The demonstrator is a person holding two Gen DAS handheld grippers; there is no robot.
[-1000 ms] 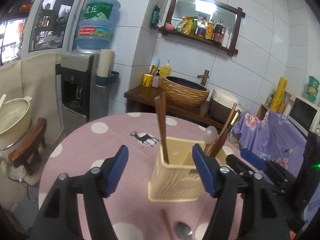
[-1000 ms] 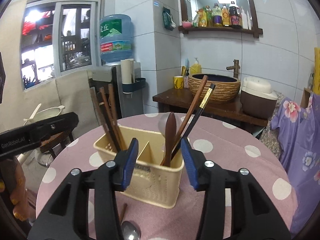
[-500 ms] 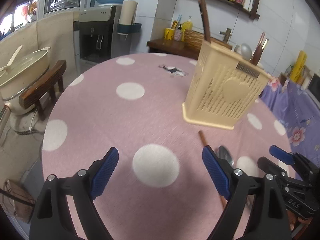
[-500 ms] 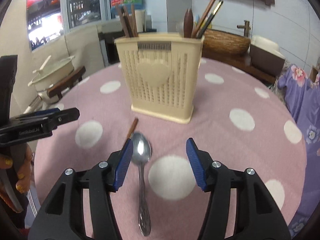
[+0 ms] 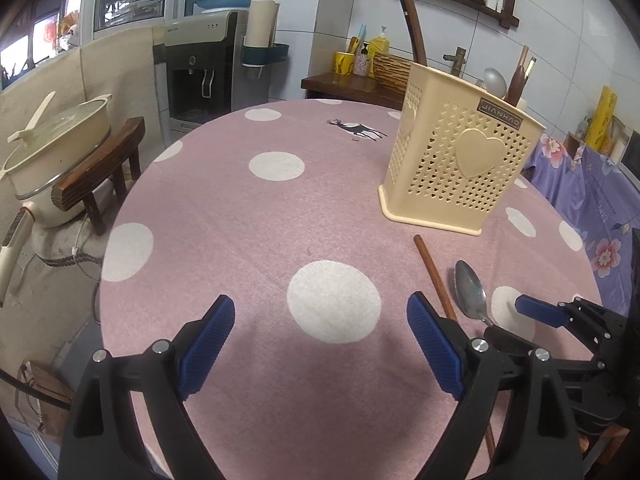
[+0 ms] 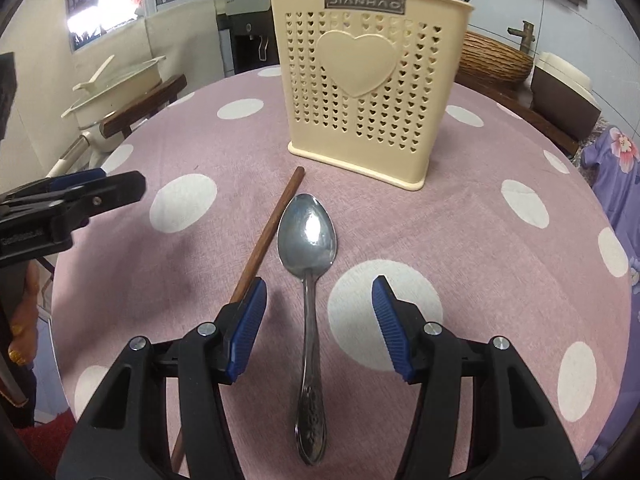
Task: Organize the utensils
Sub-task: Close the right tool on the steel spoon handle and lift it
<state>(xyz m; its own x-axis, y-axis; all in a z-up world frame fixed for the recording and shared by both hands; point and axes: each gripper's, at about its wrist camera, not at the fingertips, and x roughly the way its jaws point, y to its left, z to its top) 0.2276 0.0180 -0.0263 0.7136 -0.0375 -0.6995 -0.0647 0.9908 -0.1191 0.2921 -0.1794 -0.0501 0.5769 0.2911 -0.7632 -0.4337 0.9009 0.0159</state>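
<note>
A cream plastic utensil caddy (image 6: 372,80) with a heart on its front stands on the pink dotted table (image 6: 480,240), holding chopsticks and spoons. In front of it lie a metal spoon (image 6: 307,232) and one brown chopstick (image 6: 268,232). My right gripper (image 6: 319,284) is open and low over the spoon, its handle between the pads without touching them. The left pad sits over the chopstick. My left gripper (image 5: 320,304) hangs over bare cloth, its jaws opening with nothing between them. The spoon (image 5: 469,292) and chopstick (image 5: 434,276) lie to its right, before the caddy (image 5: 460,168).
A cream pot (image 5: 56,152) rests on a wooden stool left of the table. A water dispenser (image 5: 204,68) stands behind. A woven basin (image 6: 496,60) and rice cooker (image 6: 564,88) sit on the back counter. Purple flowered cloth (image 5: 600,200) lies at the right.
Both grippers have come down from above the caddy to low over the table in front of it. The left jaws have widened. The right gripper now straddles the spoon handle.
</note>
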